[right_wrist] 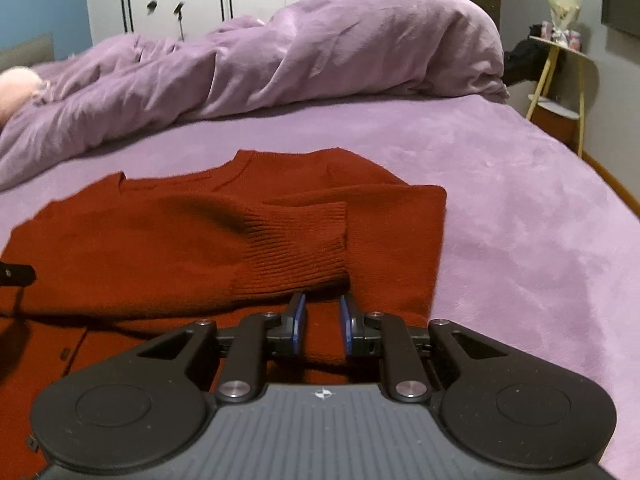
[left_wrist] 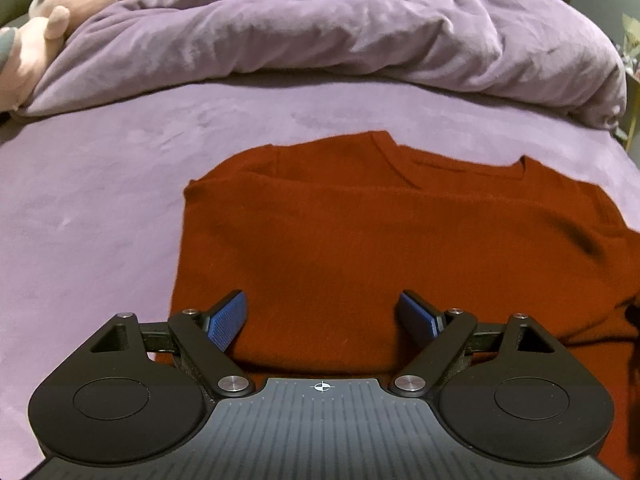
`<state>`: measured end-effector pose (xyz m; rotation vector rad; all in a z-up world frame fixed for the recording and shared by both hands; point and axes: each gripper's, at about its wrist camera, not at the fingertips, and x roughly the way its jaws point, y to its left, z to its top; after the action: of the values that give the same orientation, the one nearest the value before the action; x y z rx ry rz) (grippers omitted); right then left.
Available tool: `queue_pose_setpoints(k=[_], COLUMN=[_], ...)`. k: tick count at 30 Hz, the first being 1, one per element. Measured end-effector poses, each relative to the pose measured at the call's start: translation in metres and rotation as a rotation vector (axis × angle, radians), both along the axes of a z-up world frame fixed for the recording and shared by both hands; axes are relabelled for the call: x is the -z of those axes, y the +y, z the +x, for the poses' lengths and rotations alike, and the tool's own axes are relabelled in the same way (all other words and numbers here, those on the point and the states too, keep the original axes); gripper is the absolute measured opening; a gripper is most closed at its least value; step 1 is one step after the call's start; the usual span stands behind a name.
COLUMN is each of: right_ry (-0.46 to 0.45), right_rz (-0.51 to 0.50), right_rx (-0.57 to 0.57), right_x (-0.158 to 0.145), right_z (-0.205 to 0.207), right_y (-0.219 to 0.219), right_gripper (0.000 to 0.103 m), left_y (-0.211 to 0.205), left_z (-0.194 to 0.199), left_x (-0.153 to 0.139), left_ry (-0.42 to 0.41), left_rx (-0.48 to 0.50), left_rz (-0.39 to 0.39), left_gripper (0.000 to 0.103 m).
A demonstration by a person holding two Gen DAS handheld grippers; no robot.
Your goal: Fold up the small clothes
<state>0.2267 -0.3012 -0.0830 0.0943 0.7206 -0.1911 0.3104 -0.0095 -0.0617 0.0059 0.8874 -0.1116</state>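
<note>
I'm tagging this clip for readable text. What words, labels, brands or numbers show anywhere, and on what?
None: no readable text in either view.
Red sweater: no tag or print showing.
Left gripper and right gripper: only a small crosshair mark on each body, no letters.
Items on the side table: too small and blurred to read.

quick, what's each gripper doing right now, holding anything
left gripper: open wide over the red sweater, holding nothing
right gripper: open a narrow gap, just behind the sleeve cuff, gripping nothing

Each black claw (left_wrist: 320,316) (right_wrist: 322,316) has blue ribbed pads, silver screws, grey grooved body.
</note>
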Motion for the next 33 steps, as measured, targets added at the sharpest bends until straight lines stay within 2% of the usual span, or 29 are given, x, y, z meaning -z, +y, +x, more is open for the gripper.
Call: queue_pose_setpoints(k=[4, 7, 8, 11, 14, 16, 18, 22, 26, 30, 33], right_ry=[0.034, 0.035, 0.039, 0.027, 0.057, 0.099, 0.144, 0.208, 0.289, 0.311, 0.328], right_rz=[-0.015, -0.047, -0.030, 0.105, 0.188, 0.216, 0.269, 0.284, 0.253, 0.205, 0.249], right_rx=[0.084, 0.138, 0.151, 0.109, 0.096, 0.103, 0.085, 0.054, 0.041, 0.068, 0.073], right_x=[-0.009, -0.021, -0.023, -0.029, -0.031, -0.030, -0.030, -0.037, -0.033, -0.035, -0.028], right_z=[-0.014, -0.043, -0.056, -0.106, -0.163, -0.190, -0.211, -0.230, -0.236, -0.246, -0.252], right_y=[0.001, 0.005, 0.003, -0.006, -0.015, -0.020, -0.024, -0.020, -0.010, -0.004, -0.007], right_gripper=[0.015, 0.016, 0.017, 0.021, 0.033, 0.033, 0.033, 0.033, 0.033, 0.033, 0.033], left_y=[0.001, 0.008, 0.015, 0.044, 0.077, 0.096, 0.114, 0.141, 0.148, 0.152, 0.149], left_z=[-0.010, -0.029, -0.039, -0.080, -0.129, -0.157, -0.180, -0.212, -0.223, -0.231, -0.231], left_x=[-0.001, -0.007, -0.010, -0.018, -0.022, -0.022, -0.019, -0.011, -0.004, 0.001, 0.006], left_ry=[0.004, -0.012, -0.018, -0.020, -0.020, -0.009, 0.036, 0.122, 0.148, 0.178, 0.187], left_rx=[0.023, 0.034, 0.032, 0.012, -0.020, -0.059, -0.092, -0.120, -0.137, -0.128, -0.096], left_rz=[0.059, 0.117, 0.114, 0.049, 0.012, 0.007, -0.015, -0.102, -0.065, -0.124, -0.115], left_gripper=[0.088, 0.086, 0.086, 0.086, 0.086, 0.086, 0.082, 0.078, 0.073, 0.070, 0.065])
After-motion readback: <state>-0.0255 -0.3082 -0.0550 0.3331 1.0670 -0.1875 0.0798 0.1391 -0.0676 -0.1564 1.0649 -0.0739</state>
